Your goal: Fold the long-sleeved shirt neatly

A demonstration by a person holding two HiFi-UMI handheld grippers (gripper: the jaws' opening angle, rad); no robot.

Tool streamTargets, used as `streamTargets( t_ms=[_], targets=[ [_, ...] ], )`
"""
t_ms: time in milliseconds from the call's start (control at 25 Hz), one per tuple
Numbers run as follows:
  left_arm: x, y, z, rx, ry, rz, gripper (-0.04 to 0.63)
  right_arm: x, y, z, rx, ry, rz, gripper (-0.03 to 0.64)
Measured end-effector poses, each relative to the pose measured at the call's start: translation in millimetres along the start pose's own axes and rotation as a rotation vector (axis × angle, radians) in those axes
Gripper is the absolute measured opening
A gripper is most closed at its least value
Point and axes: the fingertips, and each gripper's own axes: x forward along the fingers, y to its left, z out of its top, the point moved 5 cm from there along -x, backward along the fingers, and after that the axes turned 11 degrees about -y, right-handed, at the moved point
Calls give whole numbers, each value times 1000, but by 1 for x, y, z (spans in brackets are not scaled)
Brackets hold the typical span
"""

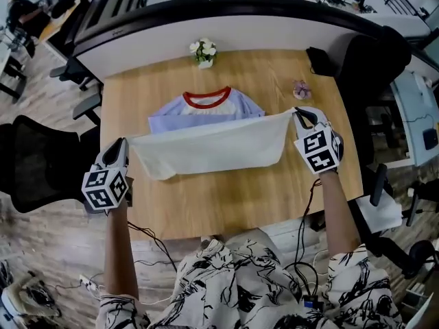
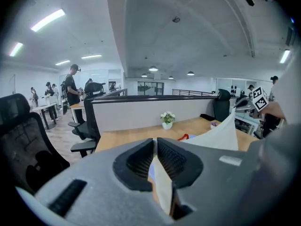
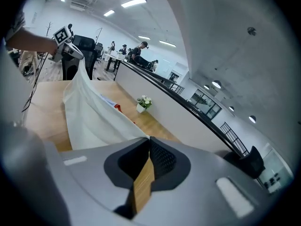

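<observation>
The long-sleeved shirt (image 1: 212,146) has a white body, lavender sleeves and a red collar (image 1: 206,99). Its collar end lies flat on the wooden table (image 1: 226,208), while its lower edge is lifted and stretched taut between both grippers. My left gripper (image 1: 122,144) holds the left corner, and in the left gripper view the jaws (image 2: 155,142) are shut on white cloth (image 2: 218,135). My right gripper (image 1: 300,115) holds the right corner; in the right gripper view its jaws (image 3: 149,142) are shut on the cloth's edge (image 3: 94,114). The cloth sags a little at the left.
A small pot of white flowers (image 1: 204,52) stands at the table's far edge, with a small pink thing (image 1: 301,89) and a black object (image 1: 317,60) at the far right. Black office chairs stand to the left (image 1: 34,163) and right (image 1: 374,60). A partition runs behind the table.
</observation>
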Motion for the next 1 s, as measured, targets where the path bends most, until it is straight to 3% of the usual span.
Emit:
streamTargets(
  t_ms=[160,440,1000],
  targets=[
    [43,15,-13,-15,32,40,34,49,-11,-16,27,29,43,17],
    [119,40,-40,31,113,42,34,125,-15,-43,24,81,82,17],
    [240,72,-131,42,317,-49,35,237,10,-127,88,279,142,17]
  ],
)
